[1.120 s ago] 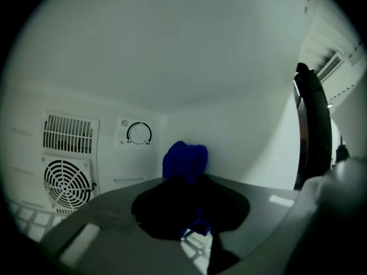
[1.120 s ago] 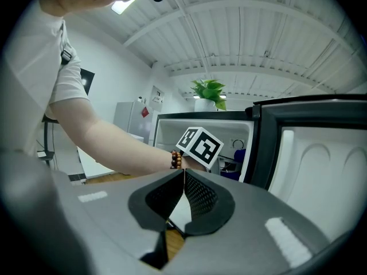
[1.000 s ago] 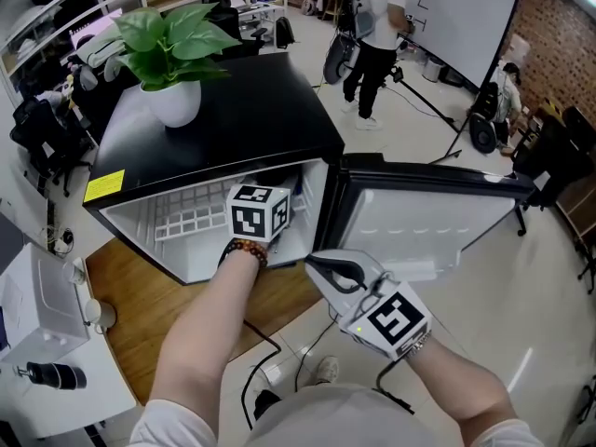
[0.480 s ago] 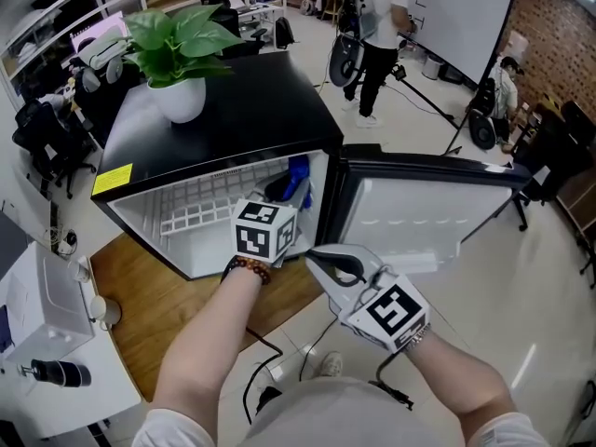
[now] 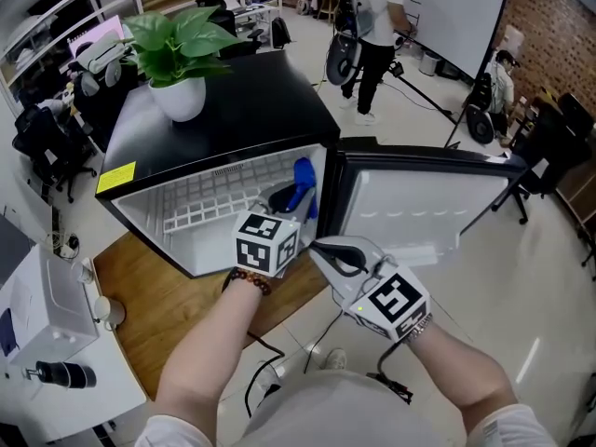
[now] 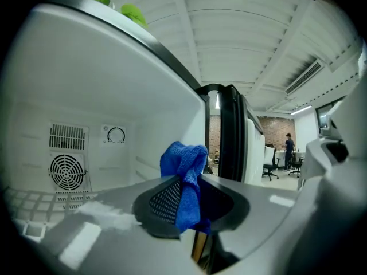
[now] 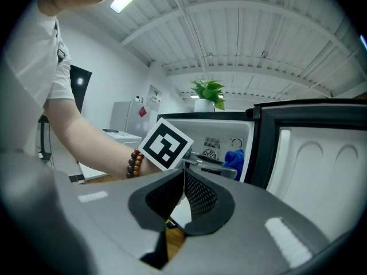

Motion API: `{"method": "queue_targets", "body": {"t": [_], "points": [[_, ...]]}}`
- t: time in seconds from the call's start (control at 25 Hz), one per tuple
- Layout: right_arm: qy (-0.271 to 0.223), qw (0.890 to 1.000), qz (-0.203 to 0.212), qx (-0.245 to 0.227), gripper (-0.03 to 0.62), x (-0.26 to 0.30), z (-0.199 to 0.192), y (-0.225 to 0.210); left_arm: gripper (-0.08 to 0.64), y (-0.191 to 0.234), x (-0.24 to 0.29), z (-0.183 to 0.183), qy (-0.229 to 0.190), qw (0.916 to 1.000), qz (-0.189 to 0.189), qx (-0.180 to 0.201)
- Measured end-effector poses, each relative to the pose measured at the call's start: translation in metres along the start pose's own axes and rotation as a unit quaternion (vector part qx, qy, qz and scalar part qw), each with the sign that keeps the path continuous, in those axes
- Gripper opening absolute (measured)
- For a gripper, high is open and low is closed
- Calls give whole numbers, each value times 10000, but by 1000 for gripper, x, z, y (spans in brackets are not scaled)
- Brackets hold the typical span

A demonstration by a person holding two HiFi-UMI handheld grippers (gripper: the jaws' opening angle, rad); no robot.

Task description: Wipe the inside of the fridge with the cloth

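Observation:
The black mini fridge (image 5: 233,110) stands with its door (image 5: 428,214) swung out to the right. My left gripper (image 5: 293,201) is shut on a bunched blue cloth (image 5: 302,184) at the right front edge of the white inside. In the left gripper view the cloth (image 6: 183,165) sticks up between the pads of that gripper (image 6: 192,202), clear of the fridge's inner wall (image 6: 86,96). My right gripper (image 5: 323,249) hangs shut and holding nothing in front of the fridge, below the door. Its own view shows the shut gripper (image 7: 183,181) with the cloth (image 7: 234,158) beyond.
A potted plant (image 5: 177,49) stands on the fridge top. Inside are a wire shelf (image 5: 200,208), a fan grille (image 6: 67,171) and a dial (image 6: 116,135) on the back wall. A person (image 5: 372,26) stands behind by a whiteboard. A white desk (image 5: 42,324) is at the left.
My left gripper has drawn back out of the fridge toward me and to the right, which brought the blue cloth into sight at the opening. The right gripper has stayed still.

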State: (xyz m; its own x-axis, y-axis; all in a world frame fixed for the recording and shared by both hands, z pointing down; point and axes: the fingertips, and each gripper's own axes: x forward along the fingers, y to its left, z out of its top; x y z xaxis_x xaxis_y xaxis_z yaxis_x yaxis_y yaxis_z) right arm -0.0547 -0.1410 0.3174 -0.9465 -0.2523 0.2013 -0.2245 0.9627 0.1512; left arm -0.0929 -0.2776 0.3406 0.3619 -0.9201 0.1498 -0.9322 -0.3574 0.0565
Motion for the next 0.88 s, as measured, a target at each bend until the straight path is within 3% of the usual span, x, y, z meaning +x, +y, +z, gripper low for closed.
{"method": "queue_targets", "body": {"t": [0.48, 0.88], "points": [[123, 9990, -415, 150, 9, 0, -1, -19, 84, -8, -27, 4, -113, 9995, -282, 98], [206, 9986, -252, 407, 54, 19, -9, -18, 84, -17, -87, -6, -336, 9944, -995, 108]]}}
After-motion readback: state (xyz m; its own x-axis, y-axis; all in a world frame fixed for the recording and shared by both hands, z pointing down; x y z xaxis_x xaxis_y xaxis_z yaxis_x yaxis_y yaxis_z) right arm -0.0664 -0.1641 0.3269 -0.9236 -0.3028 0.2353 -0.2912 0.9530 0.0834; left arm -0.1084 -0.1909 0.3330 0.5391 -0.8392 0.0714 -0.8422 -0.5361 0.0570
